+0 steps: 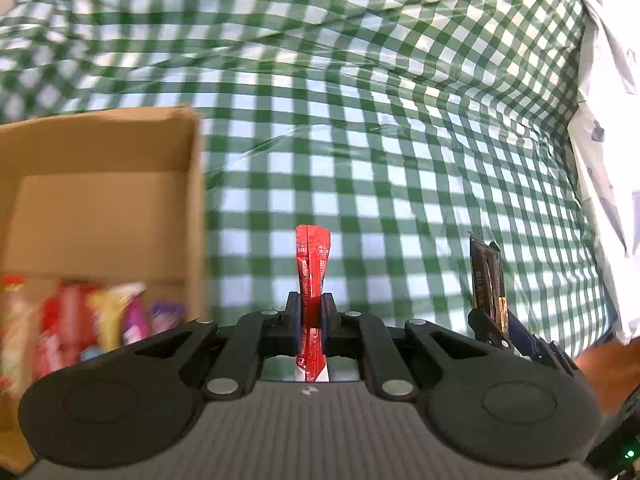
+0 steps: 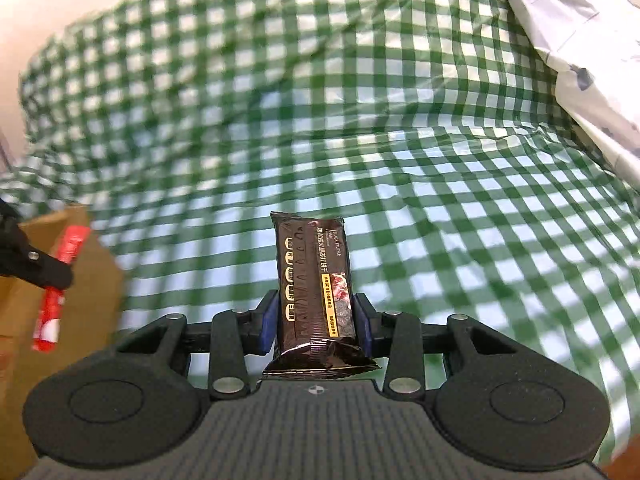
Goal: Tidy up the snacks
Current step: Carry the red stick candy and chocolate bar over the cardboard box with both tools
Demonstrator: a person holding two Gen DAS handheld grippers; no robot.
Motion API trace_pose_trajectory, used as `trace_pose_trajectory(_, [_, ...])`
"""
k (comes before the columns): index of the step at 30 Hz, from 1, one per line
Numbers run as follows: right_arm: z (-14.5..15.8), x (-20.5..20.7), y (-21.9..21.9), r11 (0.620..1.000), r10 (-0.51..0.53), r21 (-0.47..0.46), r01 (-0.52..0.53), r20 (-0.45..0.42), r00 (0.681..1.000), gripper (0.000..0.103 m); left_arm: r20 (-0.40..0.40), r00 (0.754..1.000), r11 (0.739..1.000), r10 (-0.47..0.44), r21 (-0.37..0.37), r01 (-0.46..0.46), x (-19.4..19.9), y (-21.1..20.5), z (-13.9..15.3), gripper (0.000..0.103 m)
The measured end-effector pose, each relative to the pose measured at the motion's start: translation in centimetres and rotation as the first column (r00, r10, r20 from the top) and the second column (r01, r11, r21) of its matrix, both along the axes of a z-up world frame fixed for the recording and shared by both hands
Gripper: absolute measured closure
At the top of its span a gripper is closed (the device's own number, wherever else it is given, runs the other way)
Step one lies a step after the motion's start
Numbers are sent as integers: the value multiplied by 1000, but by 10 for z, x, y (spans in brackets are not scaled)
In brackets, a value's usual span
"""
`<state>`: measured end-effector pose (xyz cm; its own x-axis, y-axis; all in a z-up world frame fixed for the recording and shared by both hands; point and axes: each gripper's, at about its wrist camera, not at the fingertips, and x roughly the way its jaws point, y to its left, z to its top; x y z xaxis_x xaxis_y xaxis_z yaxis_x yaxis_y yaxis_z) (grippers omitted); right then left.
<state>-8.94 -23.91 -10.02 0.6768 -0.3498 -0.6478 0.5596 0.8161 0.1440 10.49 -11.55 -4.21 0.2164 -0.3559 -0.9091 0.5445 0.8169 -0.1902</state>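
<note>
A green checked tablecloth [image 1: 360,160] covers the surface. The left gripper [image 1: 310,322] pinches a red snack stick [image 1: 312,264] upright; the right gripper [image 2: 316,322] clamps a dark snack bar [image 2: 316,280]. Left, a cardboard box [image 1: 104,152] holds assorted snacks [image 1: 92,328].

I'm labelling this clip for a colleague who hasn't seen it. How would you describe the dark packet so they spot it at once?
Start from the green checked cloth that fills the view; the cardboard box of snacks sits at its left. The dark packet is off the cloth, standing upright, clamped in the right hand-held gripper. It is wide, near-black, with a yellow label strip, unlike the thin red stick in the left hand-held gripper.
</note>
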Motion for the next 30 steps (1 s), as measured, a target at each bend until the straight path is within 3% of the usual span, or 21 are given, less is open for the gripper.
trace_pose_trajectory(4, [37,-13,61,995,95,-2,-95,23,995,62,54,998,1000,29,6,-30,-25,61,31,94])
trace_pose_trajectory(9, [74,-19,147,966,259,-15,-258,75,963,62,141,987,996,80,25,-84,-57,149,64,94])
trace_pose_trajectory(17, [102,-44,264,902,432,-19,-432,104,896,62,217,961,985,169,0,-173,-111,269,76,94])
trace_pose_trajectory(22, [112,-61,298,884,465,-89,-458,87,881,62,253,946,979,200,-28,-200,-136,309,73,94])
trace_pose_trajectory(30, [116,-82,332,863,491,-161,-478,49,870,62,232,940,968,250,-98,-233,-153,341,70,94])
